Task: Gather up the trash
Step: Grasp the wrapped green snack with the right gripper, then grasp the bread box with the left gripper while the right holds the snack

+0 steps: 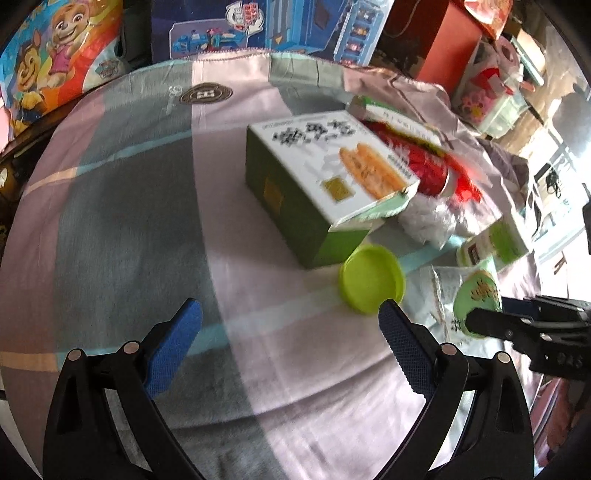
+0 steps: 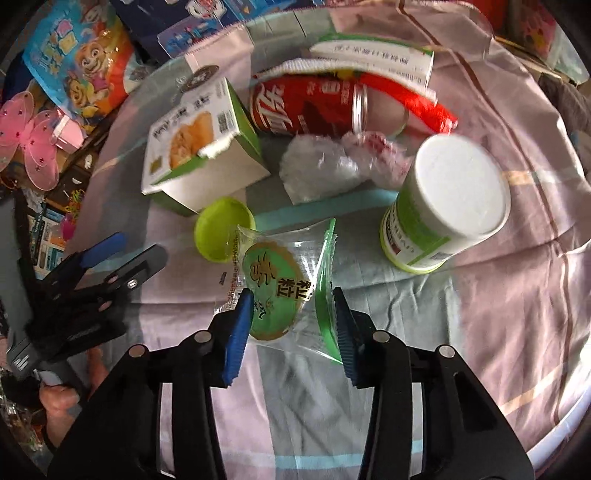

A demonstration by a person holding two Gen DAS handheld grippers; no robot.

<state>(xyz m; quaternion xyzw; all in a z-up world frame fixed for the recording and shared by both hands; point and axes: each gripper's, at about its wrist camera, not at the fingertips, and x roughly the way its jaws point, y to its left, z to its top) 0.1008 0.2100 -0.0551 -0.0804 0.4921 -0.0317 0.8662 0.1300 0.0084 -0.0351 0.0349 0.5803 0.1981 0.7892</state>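
A clear snack wrapper (image 2: 277, 280) with a round green label sits between the blue pads of my right gripper (image 2: 291, 299), which is shut on it from both sides. The wrapper (image 1: 476, 295) and right gripper (image 1: 517, 328) also show at the right edge of the left wrist view. My left gripper (image 1: 290, 314) is open over the striped cloth with nothing between its fingers. Just beyond it lies a lime green lid (image 1: 371, 278). Behind that are a green and white carton (image 1: 325, 177), a red can (image 2: 306, 107), crumpled clear plastic (image 2: 321, 166) and a white and green tub (image 2: 447, 206).
The round table carries a pink and grey striped cloth (image 1: 129, 221), and its edge curves along the lower right (image 2: 554, 439). Toy boxes (image 1: 273, 26) and cartoon packaging (image 1: 55, 55) crowd the far side. Pink toy wings (image 2: 33, 144) lie left. A hand (image 2: 59, 402) holds the left gripper (image 2: 129, 251).
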